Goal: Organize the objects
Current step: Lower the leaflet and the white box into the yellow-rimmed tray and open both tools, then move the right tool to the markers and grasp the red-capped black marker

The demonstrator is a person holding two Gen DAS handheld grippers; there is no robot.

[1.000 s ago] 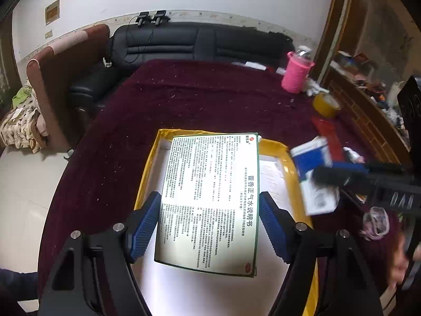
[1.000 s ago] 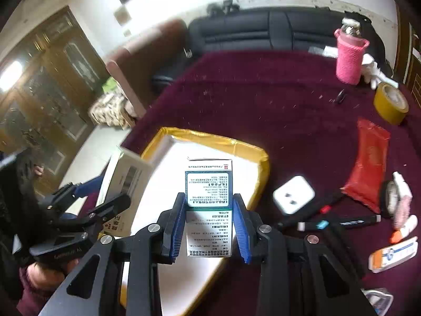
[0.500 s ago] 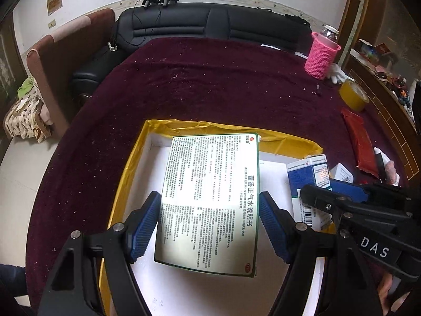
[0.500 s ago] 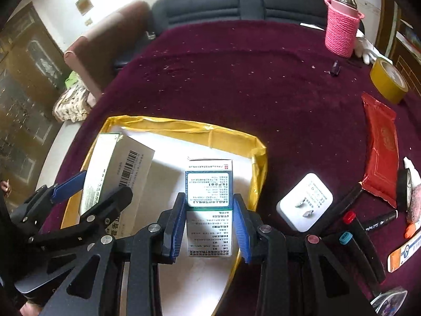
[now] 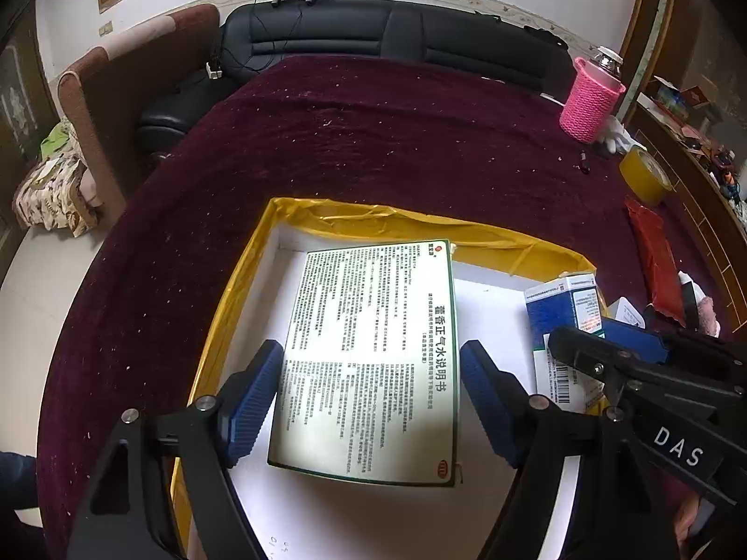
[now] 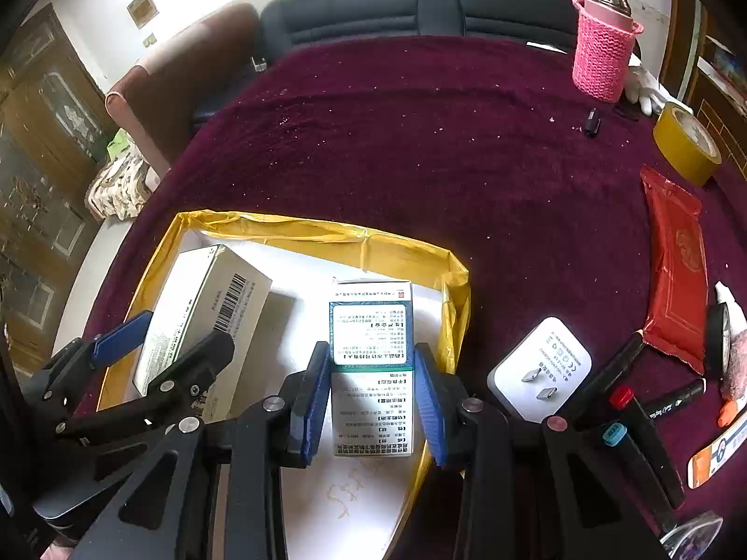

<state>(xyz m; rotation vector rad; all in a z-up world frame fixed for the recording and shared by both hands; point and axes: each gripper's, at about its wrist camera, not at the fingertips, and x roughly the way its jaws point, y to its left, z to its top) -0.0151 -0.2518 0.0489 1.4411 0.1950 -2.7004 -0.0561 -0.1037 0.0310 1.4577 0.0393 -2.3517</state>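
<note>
Since a second ago both grippers have sunk over the yellow-rimmed tray, which now fills each view. 2 boxes sit in it: the left gripper, jaws opening, brackets the large white box at 6 o'clock, while the right gripper grasps the small blue-green box.

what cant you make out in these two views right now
- Left wrist view: whether the large box rests on the tray floor; the box hides its own underside.
- Right wrist view: the small box bottom, hidden between the right claw pads.
- Right wrist view: the white tube, cut off by the right edge.
- Both: box print too small.
</note>
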